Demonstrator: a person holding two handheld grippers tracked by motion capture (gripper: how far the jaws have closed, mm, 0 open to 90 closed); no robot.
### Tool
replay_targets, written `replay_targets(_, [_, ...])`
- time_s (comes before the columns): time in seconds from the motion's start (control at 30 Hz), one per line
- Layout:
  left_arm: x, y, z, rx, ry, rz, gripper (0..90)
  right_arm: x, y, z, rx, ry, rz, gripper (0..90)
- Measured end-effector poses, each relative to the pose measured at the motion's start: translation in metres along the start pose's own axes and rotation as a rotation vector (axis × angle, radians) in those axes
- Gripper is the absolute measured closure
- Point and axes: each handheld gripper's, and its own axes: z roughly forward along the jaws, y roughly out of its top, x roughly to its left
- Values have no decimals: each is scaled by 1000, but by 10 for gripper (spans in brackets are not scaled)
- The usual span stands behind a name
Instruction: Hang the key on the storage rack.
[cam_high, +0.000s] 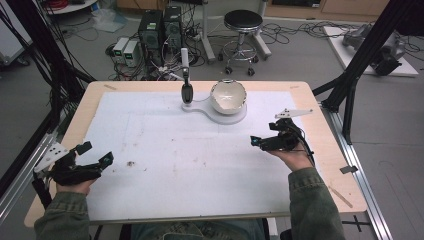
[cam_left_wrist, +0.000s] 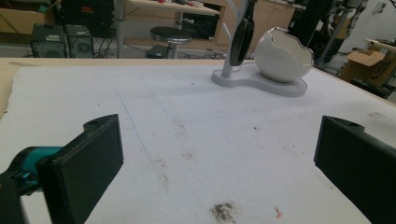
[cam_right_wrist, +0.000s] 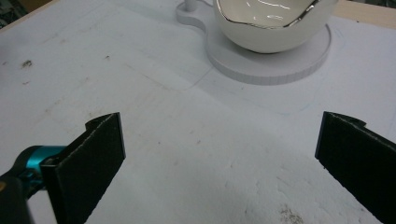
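Resting at the white mat's (cam_high: 165, 165) near corners, the left gripper (cam_high: 95, 152) and right gripper (cam_high: 262, 141) hold jaws spread (nothing between them), the egg-shaped bowl (cam_high: 228, 97) on its stand (cam_high: 235, 118) at the far edge.

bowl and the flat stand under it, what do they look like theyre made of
The bowl looks like glazed ceramic or glossy plastic: white, shiny, with bright highlights inside and a jagged eggshell-like rim that seems edged in silver. The stand looks like matte white plastic, dull with faint fine ridges along its edge, perhaps printed. Neither is certain from looks alone.
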Motion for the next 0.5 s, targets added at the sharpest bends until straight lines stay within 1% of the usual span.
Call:
replay_targets(0.13, [0, 0, -1, -1, 2, 1, 17, -4, -11, -5, -30, -18, -2, 5])
replay_targets(0.33, [-1, 0, -2, 4, 4, 3, 17, -12, -29, -12, -52, -53, 6, 5])
replay_targets(0.37, [-1, 0, -2, 4, 4, 3, 17, -13, -32, -13, -54, -56, 19, 5])
replay_targets(0.5, [-1, -1, -2, 8, 3, 0, 17, -18, -44, -16, -92, -63, 41, 5])
